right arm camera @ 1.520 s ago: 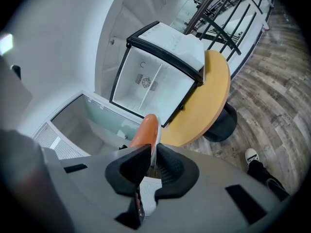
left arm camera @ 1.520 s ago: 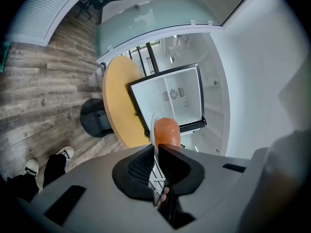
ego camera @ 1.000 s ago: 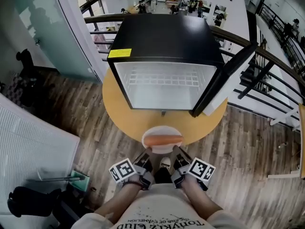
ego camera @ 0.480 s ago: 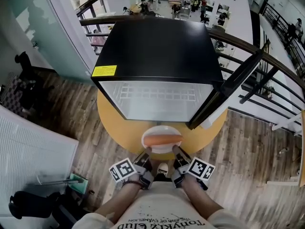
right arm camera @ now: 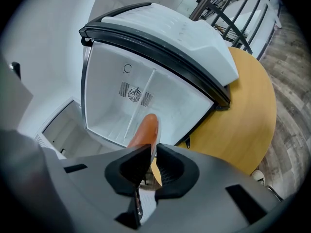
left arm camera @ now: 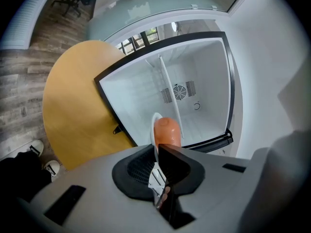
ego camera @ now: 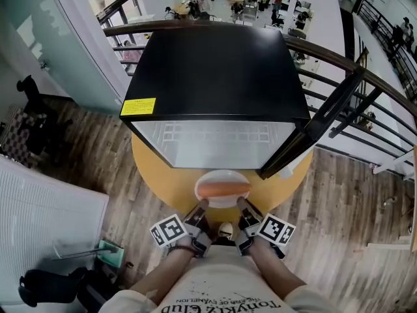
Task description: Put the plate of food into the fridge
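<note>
Closer to the open fridge [ego camera: 215, 64] than a second back — plate [ego camera: 222, 189] rim clamped by left tool [ego camera: 200, 207] and right tool [ego camera: 241, 205]; insertion likely next.

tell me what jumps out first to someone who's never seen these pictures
The black mini fridge stands open on a round yellow table, its white inside facing the person and its door swung out to the right. Just in front of it, a white plate carrying an orange sausage is held by its near rim, the left gripper and right gripper each clamped on it.
</note>
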Motion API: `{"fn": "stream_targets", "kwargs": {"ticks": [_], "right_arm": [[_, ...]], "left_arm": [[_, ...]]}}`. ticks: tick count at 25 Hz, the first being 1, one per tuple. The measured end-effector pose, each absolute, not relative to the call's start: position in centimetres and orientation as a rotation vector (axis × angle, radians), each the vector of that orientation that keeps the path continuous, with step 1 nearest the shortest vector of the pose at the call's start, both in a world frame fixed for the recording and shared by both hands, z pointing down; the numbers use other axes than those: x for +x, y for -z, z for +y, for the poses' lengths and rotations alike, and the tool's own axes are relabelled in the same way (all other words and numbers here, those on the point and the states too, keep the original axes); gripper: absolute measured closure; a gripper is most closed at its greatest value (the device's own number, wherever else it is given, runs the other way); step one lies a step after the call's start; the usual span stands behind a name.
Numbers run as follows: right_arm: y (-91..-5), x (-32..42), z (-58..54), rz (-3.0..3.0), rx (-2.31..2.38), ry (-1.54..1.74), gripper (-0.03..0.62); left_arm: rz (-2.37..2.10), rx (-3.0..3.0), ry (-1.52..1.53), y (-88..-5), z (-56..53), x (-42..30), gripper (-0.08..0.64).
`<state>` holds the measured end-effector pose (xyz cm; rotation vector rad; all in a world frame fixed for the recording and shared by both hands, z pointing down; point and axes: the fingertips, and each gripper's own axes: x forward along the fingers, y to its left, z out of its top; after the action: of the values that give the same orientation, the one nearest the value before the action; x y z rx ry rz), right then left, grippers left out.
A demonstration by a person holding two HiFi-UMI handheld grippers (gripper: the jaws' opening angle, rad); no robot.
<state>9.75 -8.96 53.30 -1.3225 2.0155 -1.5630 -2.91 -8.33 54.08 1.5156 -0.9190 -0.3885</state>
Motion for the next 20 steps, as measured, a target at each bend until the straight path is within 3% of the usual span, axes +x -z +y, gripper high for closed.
{"fn": "stream_targets", "kwargs": {"ticks": [20], "right_arm": [[-54.3,7.2,-14.3,1.957,-1.422,1.533,0.540]], "left_arm": [[-0.863,1.511,0.365,-55.4,-14.5,-5.5,0.520]]}}
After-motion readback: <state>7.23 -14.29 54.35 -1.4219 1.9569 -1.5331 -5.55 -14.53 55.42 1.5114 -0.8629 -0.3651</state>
